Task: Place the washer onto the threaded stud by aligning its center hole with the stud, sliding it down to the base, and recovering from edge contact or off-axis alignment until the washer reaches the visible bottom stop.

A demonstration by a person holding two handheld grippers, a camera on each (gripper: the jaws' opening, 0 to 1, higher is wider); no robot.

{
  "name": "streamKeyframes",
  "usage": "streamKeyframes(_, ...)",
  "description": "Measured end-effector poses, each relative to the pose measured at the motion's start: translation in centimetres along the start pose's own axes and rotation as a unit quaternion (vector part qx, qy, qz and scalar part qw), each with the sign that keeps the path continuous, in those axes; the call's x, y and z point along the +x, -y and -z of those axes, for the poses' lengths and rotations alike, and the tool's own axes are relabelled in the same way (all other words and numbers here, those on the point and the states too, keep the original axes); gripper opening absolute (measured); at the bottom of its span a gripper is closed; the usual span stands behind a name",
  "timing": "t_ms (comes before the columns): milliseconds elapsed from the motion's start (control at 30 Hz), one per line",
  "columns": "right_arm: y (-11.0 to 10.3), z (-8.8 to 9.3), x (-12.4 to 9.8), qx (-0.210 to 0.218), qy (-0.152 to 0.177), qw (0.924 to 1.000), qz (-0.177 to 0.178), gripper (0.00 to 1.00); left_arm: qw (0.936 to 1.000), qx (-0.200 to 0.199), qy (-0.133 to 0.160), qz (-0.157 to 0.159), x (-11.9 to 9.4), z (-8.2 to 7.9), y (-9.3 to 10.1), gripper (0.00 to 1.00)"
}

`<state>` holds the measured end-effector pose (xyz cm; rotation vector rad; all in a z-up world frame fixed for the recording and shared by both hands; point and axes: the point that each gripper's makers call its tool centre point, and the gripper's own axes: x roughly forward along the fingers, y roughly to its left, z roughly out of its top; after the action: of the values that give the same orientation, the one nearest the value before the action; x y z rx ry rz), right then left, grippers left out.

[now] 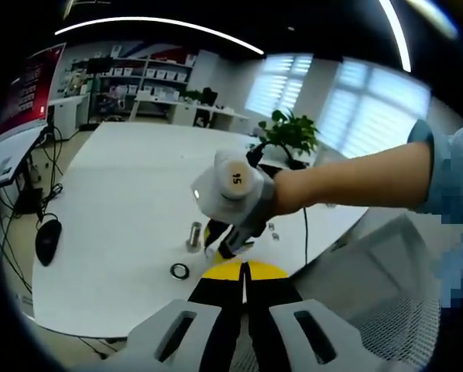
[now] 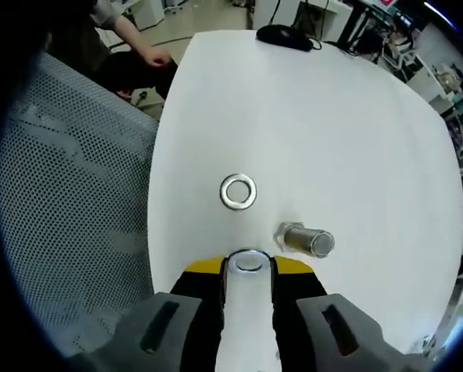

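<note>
1. Left gripper view: the white table [image 1: 131, 209] bears the threaded stud [image 1: 193, 236], standing upright. A loose washer [image 1: 180, 271] lies flat just beside the stud, toward the camera. A black mouse [image 1: 48, 239] sits well apart from the stud, at the table's far left edge, and a potted plant [image 1: 289, 136] stands beyond the stud at the table's back. The right gripper [image 1: 220, 246], held by a hand [image 1: 289, 190], comes in from the right and hangs right next to the stud.
2. Same view: the left gripper [image 1: 245, 273] has its jaws pressed together with nothing between them, short of the stud.
3. Right gripper view: the loose washer [image 2: 238, 191] lies beyond the stud [image 2: 305, 239]; a mesh chair [image 2: 69, 201] stands off the table edge [image 2: 169, 139].
4. Same view: the right gripper [image 2: 248, 263] is clamped on a second washer [image 2: 248, 261], just beside the stud, not on it.
</note>
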<state>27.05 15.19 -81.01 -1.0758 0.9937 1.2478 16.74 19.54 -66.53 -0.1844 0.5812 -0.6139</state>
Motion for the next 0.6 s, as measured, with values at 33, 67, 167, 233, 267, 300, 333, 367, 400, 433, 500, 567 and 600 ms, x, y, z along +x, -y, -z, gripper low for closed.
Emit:
streamKeyframes(33,0.2,-0.1,-0.4,0.0,0.006,1.0,0.002,0.03,1.0,0.0,0.001,0.0,0.0,0.0,0.0,0.0)
streamKeyframes(67,0.8,0.2,-1.0,-0.003,-0.003,0.9999,0.016,0.03,1.0,0.001,0.0,0.0,0.0,0.0,0.0,0.0)
streamKeyframes(167,1.6,0.6,-1.3,0.0,-0.01,0.9999,0.013,0.02,1.0,0.001,0.001,0.0,0.0,-0.1,0.0,0.0)
streamKeyframes(233,2.1,0.9,-1.1,0.009,-0.01,0.9998,0.017,0.02,1.0,0.001,0.0,0.0,0.0,0.0,0.0,0.0)
streamKeyframes(267,2.1,1.2,-1.2,0.008,-0.013,0.9997,0.018,0.02,1.0,0.001,0.002,-0.001,0.0,-0.1,0.0,0.0)
streamKeyframes(300,2.2,1.3,-1.3,0.008,-0.013,0.9997,0.019,0.02,1.0,0.0,0.002,-0.001,0.0,-0.1,0.0,0.0)
streamKeyframes(333,2.4,1.5,-1.5,0.008,-0.012,0.9997,0.019,0.02,1.0,0.0,0.002,-0.001,0.0,-0.1,0.0,0.0)
streamKeyframes(367,2.4,1.7,-1.7,0.014,-0.009,0.9997,0.017,0.02,1.0,0.001,0.0,-0.001,0.0,0.0,0.0,0.0)
streamKeyframes(400,2.6,2.1,-1.9,0.018,-0.01,0.9996,0.018,0.02,1.0,0.001,0.0,-0.001,0.0,0.0,0.0,0.0)
streamKeyframes(433,2.7,2.4,-1.9,0.019,-0.013,0.9996,0.018,0.03,1.0,0.002,0.001,-0.001,0.0,-0.1,0.0,0.0)
streamKeyframes(500,3.0,3.4,-1.9,0.022,-0.023,0.9994,0.015,0.03,1.0,0.002,0.001,-0.002,0.0,-0.1,-0.1,0.0)
streamKeyframes(567,3.0,4.3,-1.9,0.03,-0.031,0.999,0.01,0.03,1.0,0.001,0.001,-0.002,0.0,-0.1,-0.1,0.0)
streamKeyframes(600,3.1,4.6,-1.9,0.037,-0.033,0.9987,0.007,0.03,1.0,0.001,0.002,-0.003,0.0,-0.1,-0.1,0.0)
